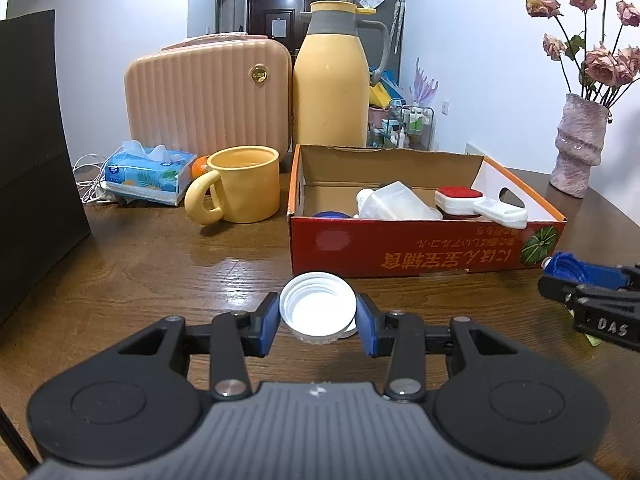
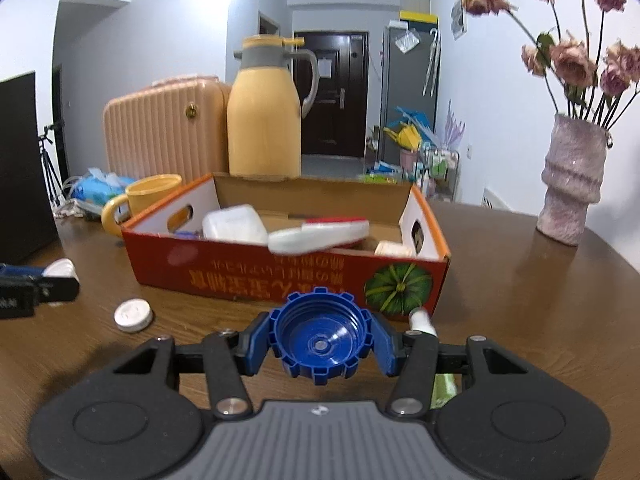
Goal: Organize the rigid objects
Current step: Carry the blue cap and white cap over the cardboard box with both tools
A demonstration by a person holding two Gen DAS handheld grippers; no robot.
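- The left gripper (image 1: 318, 322) is clamping a white cap (image 1: 318, 308) between its blue pads, open side facing up, just above the wooden table (image 1: 140, 280)
- The right gripper (image 2: 322, 342) is pinching a blue ridged cap (image 2: 320, 336), hollow side facing the camera, its blue fingers (image 2: 256, 344) pressing on both sides of the rim
- The red cardboard box (image 2: 248, 276) is sitting on the table just beyond both grippers, its printed side facing them with a green pumpkin picture at the right end
- Inside the box a translucent white container (image 1: 394, 202) is lying beside a white brush with a red pad (image 1: 476, 202); a bit of something blue (image 1: 330, 215) is showing at the near left corner
- A small white lid (image 2: 133, 314) is lying flat on the table in front of the box's left end, between the two grippers and apart from both
- In the left wrist view the right gripper is showing at the right edge, with the blue cap (image 1: 560, 266) in it
- A yellow mug (image 1: 240, 190) is standing left of the box, with a tissue pack (image 1: 150, 174) further left
- A pink ribbed case (image 1: 208, 96) and a yellow thermos jug (image 1: 332, 76) are standing behind them
- A pink vase (image 2: 570, 188) with dried roses is standing on the table, well to the right of the box
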